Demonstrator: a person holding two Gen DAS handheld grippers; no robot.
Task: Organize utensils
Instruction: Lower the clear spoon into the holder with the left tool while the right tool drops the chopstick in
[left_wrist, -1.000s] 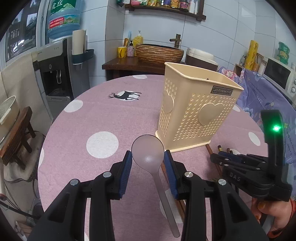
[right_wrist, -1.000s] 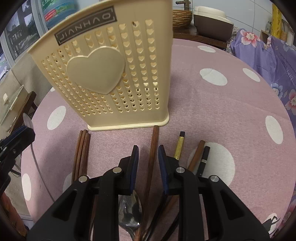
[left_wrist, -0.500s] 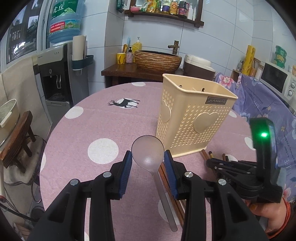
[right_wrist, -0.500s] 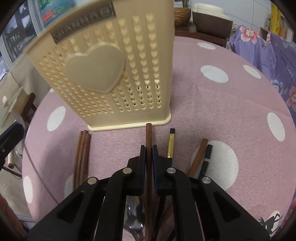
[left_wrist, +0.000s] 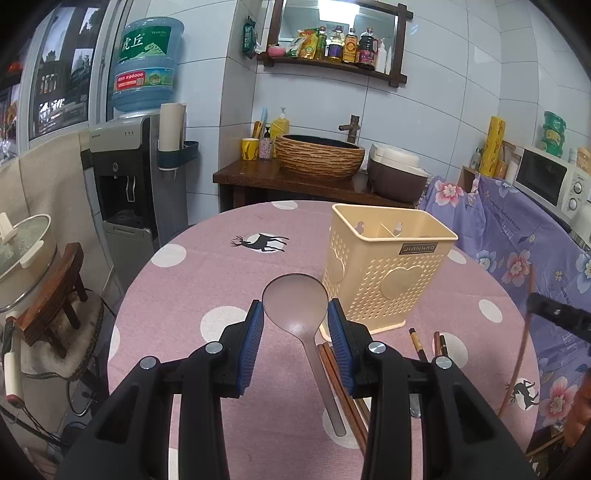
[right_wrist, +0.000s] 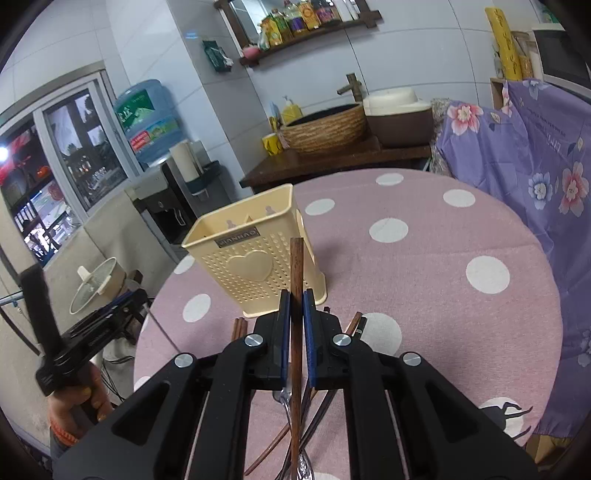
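Two loads now airborne beside holder (right_wrist: 255, 258): right hand-held gripper (right_wrist: 293, 314) newly clamped on brown chopstick (right_wrist: 296, 266), raised off bench (right_wrist: 424, 266); left hand-held gripper (left_wrist: 295, 325) part-open, gripping translucent spoon (left_wrist: 295, 302).

Left gripper (left_wrist: 295, 325): black frame with blue pads, jaws partly spread, pads pressed on both edges of the bowl of a translucent grey plastic spoon (left_wrist: 295, 302); pointed forward and down.
Right gripper (right_wrist: 294, 314): same black and blue build, jaws nearly together, clamped on a dark brown wooden chopstick (right_wrist: 296, 266); tilted downward.
Left hand (right_wrist: 75, 400): wrapped around the left gripper's handle, orange cuff at wrist.
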